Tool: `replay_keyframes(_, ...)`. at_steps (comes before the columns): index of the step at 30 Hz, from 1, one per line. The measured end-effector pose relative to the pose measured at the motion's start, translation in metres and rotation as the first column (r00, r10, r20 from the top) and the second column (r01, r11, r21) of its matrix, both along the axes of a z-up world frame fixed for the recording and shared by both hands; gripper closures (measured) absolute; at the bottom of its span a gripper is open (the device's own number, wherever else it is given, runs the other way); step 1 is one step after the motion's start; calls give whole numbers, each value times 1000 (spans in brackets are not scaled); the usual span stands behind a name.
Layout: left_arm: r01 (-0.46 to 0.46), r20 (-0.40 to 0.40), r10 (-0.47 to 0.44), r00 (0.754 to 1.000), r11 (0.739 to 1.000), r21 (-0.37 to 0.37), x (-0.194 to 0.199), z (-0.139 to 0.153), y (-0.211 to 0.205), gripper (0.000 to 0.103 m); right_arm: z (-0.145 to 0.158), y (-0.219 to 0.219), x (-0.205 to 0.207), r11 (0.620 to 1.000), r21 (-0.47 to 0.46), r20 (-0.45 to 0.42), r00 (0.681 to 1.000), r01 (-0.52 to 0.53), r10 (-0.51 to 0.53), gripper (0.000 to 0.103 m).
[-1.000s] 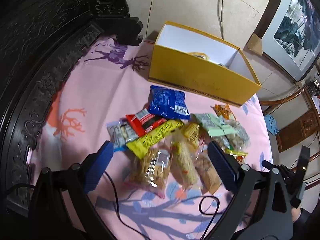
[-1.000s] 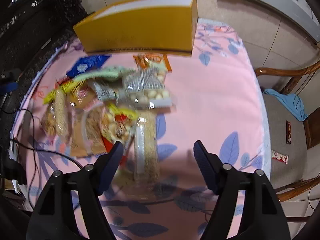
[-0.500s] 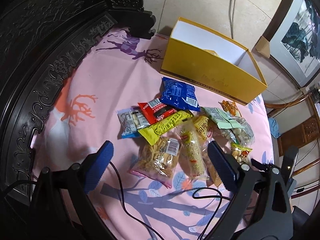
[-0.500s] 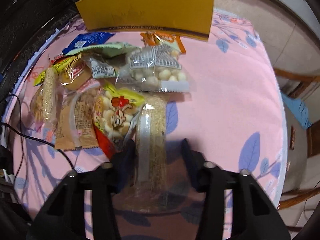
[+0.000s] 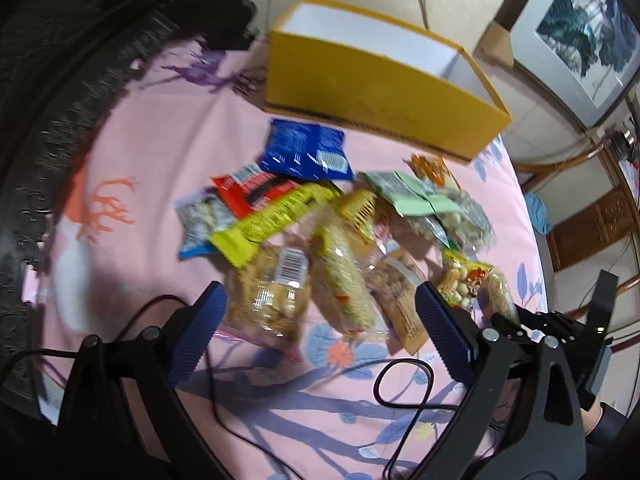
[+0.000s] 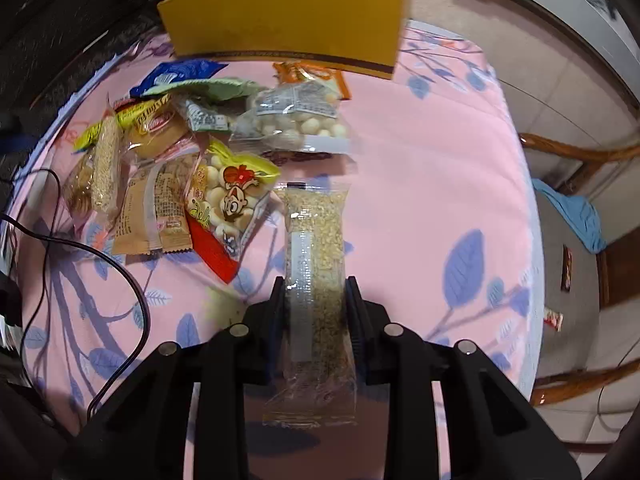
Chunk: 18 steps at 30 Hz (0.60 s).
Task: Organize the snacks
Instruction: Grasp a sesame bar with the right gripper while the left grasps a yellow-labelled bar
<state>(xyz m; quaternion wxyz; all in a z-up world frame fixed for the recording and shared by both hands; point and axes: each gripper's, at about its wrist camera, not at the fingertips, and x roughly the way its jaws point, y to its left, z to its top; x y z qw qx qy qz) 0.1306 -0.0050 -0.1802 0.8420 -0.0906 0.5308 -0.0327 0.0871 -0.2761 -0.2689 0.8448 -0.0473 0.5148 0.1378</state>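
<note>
A pile of snack packets [image 5: 320, 216] lies on the pink patterned cloth [image 5: 160, 152], in front of an open yellow box [image 5: 376, 92]. My left gripper [image 5: 320, 320] is open and empty, over the near packets. My right gripper [image 6: 316, 292] is shut on a long clear-wrapped sesame bar [image 6: 316, 248], which points away from me toward the yellow box [image 6: 288, 12]. The cartoon peanut packet [image 6: 228, 200] lies just left of the bar.
Black cables [image 6: 100, 260] run over the cloth at the near left. A dark carved wooden frame [image 5: 60, 80] borders the left side. Wooden chairs [image 6: 580, 152] and a blue cloth [image 6: 572, 212] are on the right, with small packets on the floor [image 6: 554, 318].
My right gripper has closed on the sesame bar after reaching down around it. My left gripper has shifted and its view is now blurred; it stays open.
</note>
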Motion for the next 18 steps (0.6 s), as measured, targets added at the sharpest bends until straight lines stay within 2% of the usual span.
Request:
replay_keyframes(3, 24, -27, -25, 999, 1000, -10, 7, -13, -12, 7, 0, -6, -4, 999, 16, -13, 1000, 29, -28, 74)
replay_keyframes(5, 30, -55, -31, 998, 999, -16, 13, -23, -21, 11, -2, -7, -5, 999, 17, -20, 999, 35, -35, 74)
replay_keyframes(7, 32, -87, -36, 996, 998, -49, 18, -32, -27, 28, -4, -8, -6, 999, 21, -31, 999, 42, -41, 74)
replay_keyframes(9, 22, -123, -31, 992, 997, -70, 23, -43, -29, 35, -6, -8, -6, 999, 24, -39, 998, 46, -45, 74)
replay_keyframes(17, -54, -234, 28, 972, 993, -105, 34, -80, -27, 47, -9, -13, -4, 998, 37, -50, 997, 54, -52, 74)
replay_keyframes(18, -66, -252, 36, 967, 992, -111, 36, -87, -25, 53, -9, -13, -4, 998, 38, -52, 997, 53, -51, 74)
